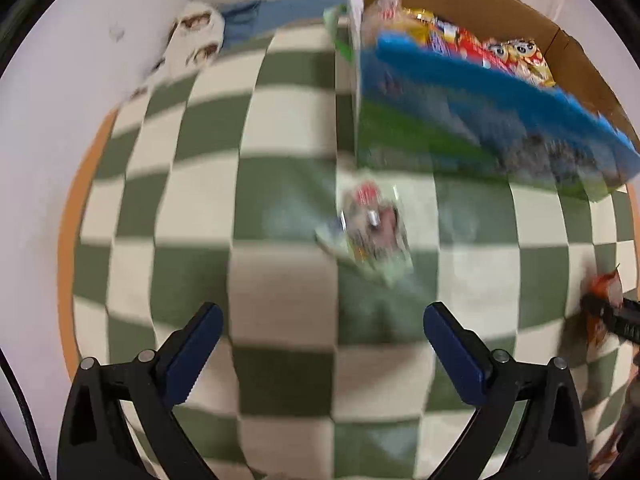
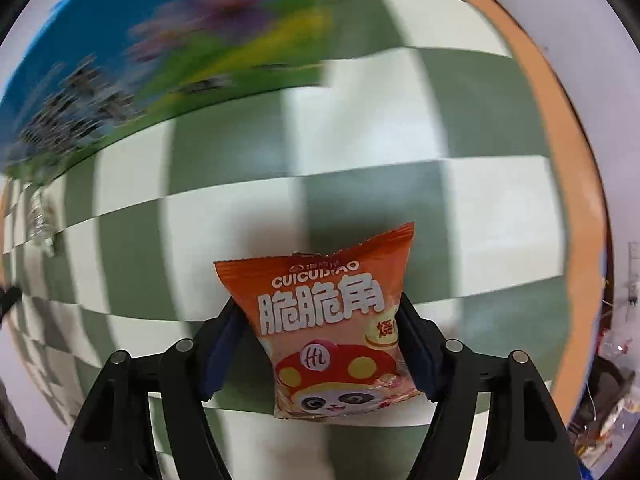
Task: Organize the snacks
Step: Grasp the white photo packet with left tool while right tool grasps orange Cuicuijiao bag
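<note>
My right gripper (image 2: pixel 320 304) points straight down at the checkered cloth (image 2: pixel 400 128) and is shut on an orange snack packet (image 2: pixel 332 332) with a panda cartoon, its blue pads (image 2: pixel 224 340) pressing both sides. That packet (image 1: pixel 604 284) also shows at the right edge of the left wrist view. My left gripper (image 1: pixel 324 312) hangs open over the cloth with nothing between its fingers. Just ahead of it lies a small clear-wrapped snack (image 1: pixel 368 232), blurred. A cardboard box (image 1: pixel 460 128) with a blue and green printed side holds several bright snack packets (image 1: pixel 480 48); its printed side (image 2: pixel 120 60) fills the upper left of the right wrist view.
The green and white checkered cloth (image 1: pixel 280 200) covers an orange-edged table (image 1: pixel 66 240). A white patterned soft item (image 1: pixel 196 36) and a blue cloth (image 1: pixel 280 10) lie beyond the far corner. Cluttered wrappers (image 2: pixel 612 400) sit off the table at right.
</note>
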### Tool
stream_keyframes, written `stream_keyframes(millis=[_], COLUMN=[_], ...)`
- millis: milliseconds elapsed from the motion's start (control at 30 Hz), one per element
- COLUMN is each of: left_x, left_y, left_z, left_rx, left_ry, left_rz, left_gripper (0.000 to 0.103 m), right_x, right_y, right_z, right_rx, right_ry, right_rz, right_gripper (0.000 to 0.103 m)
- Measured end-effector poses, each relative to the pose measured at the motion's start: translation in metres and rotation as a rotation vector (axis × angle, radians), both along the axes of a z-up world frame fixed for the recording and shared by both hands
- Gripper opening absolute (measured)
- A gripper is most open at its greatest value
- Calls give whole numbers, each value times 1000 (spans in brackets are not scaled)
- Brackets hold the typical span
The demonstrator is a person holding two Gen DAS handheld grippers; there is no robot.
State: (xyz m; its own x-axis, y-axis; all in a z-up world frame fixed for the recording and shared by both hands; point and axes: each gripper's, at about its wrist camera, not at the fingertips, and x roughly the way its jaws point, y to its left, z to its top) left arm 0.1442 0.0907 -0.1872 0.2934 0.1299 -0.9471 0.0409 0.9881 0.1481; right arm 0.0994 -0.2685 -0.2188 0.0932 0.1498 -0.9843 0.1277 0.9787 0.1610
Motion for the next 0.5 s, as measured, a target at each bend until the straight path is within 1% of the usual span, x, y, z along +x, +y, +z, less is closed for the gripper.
stream_keyframes(millis=[67,100,167,233,267,300,333,367,400,433,500], left_x=[16,25,39,52,56,60,61,62,62,60,49], left_y=[-6,-12,-23,-30,-32,-35,-37,-37,-36,-35,-35], left_z=[-4,-9,-23,-32,-36,-41,-44,-50,-55,-57,-56], left_rx=[25,36,73,58,55,42,19,-5,-17,-37,-41], left_ry=[10,35,89,134,149,168,179,203,235,239,222], left_rz=[-76,-132,-197,-238,-244,-254,-262,-252,-228,-206,-177], left_gripper=[103,103,103,103,102,99,80,53,53,53,53], right_x=[2,4,6,6,7,7,7,7,6,9,7], right_y=[15,22,31,38,39,41,39,39,37,42,34], right_z=[0,0,0,1,2,2,1,2,0,2,0], right_rx=[27,40,58,63,64,68,70,73,80,83,89], right_ry=[4,8,11,12,12,16,19,20,26,33,38], right_rz=[19,26,38,49,49,47,44,40,33,29,20], right_gripper=[73,73,73,73,73,73,73,73,72,68,62])
